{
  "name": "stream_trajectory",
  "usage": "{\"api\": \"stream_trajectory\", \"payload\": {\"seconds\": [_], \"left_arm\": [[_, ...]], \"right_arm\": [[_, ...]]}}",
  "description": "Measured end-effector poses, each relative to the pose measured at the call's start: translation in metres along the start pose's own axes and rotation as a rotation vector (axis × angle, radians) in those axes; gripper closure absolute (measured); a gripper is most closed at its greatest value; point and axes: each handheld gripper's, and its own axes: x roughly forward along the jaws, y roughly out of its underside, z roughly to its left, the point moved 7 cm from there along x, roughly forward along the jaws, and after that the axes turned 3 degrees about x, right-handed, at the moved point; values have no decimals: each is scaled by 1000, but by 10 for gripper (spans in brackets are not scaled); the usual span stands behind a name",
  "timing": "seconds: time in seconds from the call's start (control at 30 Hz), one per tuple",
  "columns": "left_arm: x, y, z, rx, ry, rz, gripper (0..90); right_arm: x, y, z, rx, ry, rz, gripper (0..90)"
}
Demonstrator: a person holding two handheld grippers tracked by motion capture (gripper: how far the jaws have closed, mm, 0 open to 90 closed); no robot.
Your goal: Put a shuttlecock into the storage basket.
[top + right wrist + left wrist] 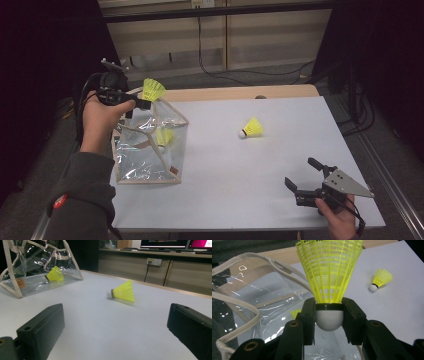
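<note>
Yellow plastic-skirted shuttlecock with white rounded cork (329, 277): clamped at the cork between the two black jaws of the left gripper (329, 320), skirt pointing up and away from the jaws. In the high view the held shuttlecock (152, 90) sits just above the far upper rim of the clear plastic bag with cream fabric trim (150, 145), which serves as landmark here.

Left gripper (131, 103): closed on the cork, held by the person's left hand (100, 120) at the bag's far left corner.

Inside the bag: a second yellow shuttlecock (164, 136), lying on its side on the bag's floor; also seen through the clear wall in the right gripper view (53, 275).

Right of the bag, well apart on the white table sheet (230, 165): a third yellow shuttlecock (251, 128), lying on its side, cork toward the bag.

Right gripper (301, 175): far right of the bag, near the table's near edge, jaws spread wide with nothing between them, low over the sheet.
</note>
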Motion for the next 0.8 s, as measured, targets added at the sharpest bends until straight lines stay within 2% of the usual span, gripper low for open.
{"api": "stream_trajectory", "payload": {"seconds": [0.23, 0.8], "left_arm": [[-2, 3, 7, -19, -19, -5, 650], [-5, 8, 19, -29, -46, 6, 650]], "right_arm": [[0, 0, 0, 4, 1, -3, 12], [-1, -1, 0, 6, 1, -3, 12]]}}
